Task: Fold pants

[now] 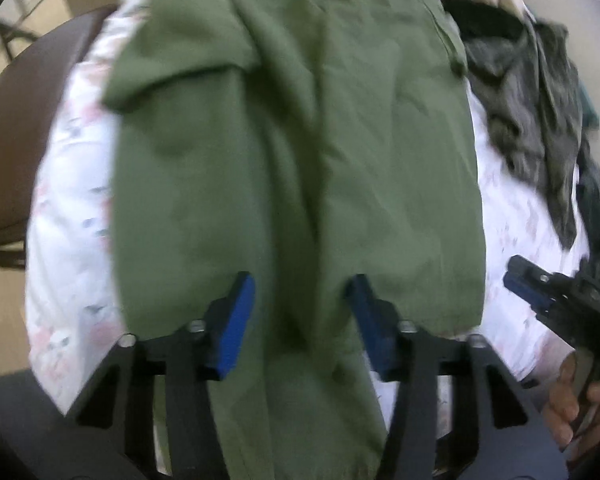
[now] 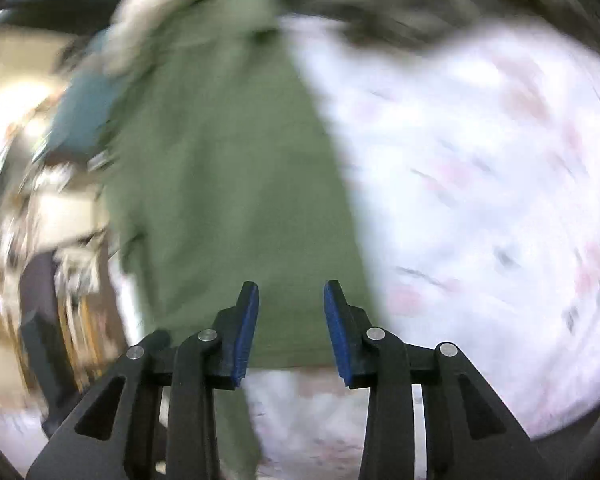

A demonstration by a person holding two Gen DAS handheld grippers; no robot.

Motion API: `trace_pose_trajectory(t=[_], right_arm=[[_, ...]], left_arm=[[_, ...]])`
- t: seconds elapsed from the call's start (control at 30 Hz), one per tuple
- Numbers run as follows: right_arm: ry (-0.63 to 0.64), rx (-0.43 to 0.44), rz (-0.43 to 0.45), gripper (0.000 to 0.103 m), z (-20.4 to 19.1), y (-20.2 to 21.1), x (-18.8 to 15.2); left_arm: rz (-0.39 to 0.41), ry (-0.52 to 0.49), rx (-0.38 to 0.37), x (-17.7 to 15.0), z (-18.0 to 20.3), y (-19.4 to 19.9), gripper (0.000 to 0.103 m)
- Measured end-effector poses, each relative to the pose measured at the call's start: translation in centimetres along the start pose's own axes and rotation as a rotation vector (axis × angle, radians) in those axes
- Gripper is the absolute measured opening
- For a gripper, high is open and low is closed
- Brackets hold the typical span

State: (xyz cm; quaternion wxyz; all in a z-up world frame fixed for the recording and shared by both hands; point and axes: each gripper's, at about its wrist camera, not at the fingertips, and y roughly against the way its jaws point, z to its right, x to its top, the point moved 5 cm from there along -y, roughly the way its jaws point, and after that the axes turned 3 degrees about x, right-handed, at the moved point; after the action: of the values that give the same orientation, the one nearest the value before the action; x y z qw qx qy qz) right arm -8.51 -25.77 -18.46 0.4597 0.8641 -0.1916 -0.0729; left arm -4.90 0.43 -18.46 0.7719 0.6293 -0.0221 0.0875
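the olive green pants point(image 1: 296, 152) lie lengthwise down the middle of the floral bedsheet point(image 1: 72, 216), the left gripper point(image 1: 300, 316) part open astride a leg ridge, unpinched, the right gripper point(image 2: 291, 328) part open and empty above the hem, so next comes, i'd judge, gripping for a fold.

Even, soft indoor light, no hard shadows or glare. Both fisheye views bend strongly toward black corners. The right wrist view smears heavily, worst from 7 to 11 o'clock; the left is mildly soft.
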Motion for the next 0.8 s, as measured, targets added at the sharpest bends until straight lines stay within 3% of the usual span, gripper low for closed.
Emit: trace_pose_trajectory(t=[0.07,0.1,0.13,0.17,0.2,0.23,0.47,0.63,0.8], right_arm=[[-0.044,-0.039,-0.061,0.037,1.6,-1.9,-1.0],[-0.047,-0.059,-0.098,0.037,2.0,-2.9,-1.4],[-0.037,-0.068,-0.117,0.037,2.1,-3.4,-1.5],[0.002,-0.093,-0.132,0.035,2.0,-3.9,-1.6],[0.054,-0.132,-0.127,0.024,1.6,-4.1,-1.5],[0.098,-0.157,-0.115,0.000,1.1,-4.1,-1.3],[0.287,-0.163,-0.039,0.000,-2.7,2.0,-2.9],[0.298,-0.231,-0.082,0.000,-0.4,7.3,-5.4],[0.336,-0.352,-0.197,0.000,2.1,9.1,-10.1]], left_arm=[[-0.004,-0.040,0.025,-0.1,1.1,-0.8,0.024],[-0.010,-0.063,0.041,-0.2,1.7,-1.1,0.009],[-0.014,-0.084,0.049,-0.3,2.2,-1.2,0.006],[-0.006,-0.115,0.068,-0.3,2.8,-1.1,0.005],[0.009,-0.138,0.083,-0.4,3.2,-0.8,0.003],[0.020,-0.146,0.082,-0.5,3.4,-0.3,0.003],[0.061,-0.247,0.013,-3.1,5.2,3.8,0.001],[-0.029,-0.371,-0.076,-8.1,7.2,5.4,0.001],[-0.133,-0.504,-0.093,-13.5,8.8,4.9,0.001]])
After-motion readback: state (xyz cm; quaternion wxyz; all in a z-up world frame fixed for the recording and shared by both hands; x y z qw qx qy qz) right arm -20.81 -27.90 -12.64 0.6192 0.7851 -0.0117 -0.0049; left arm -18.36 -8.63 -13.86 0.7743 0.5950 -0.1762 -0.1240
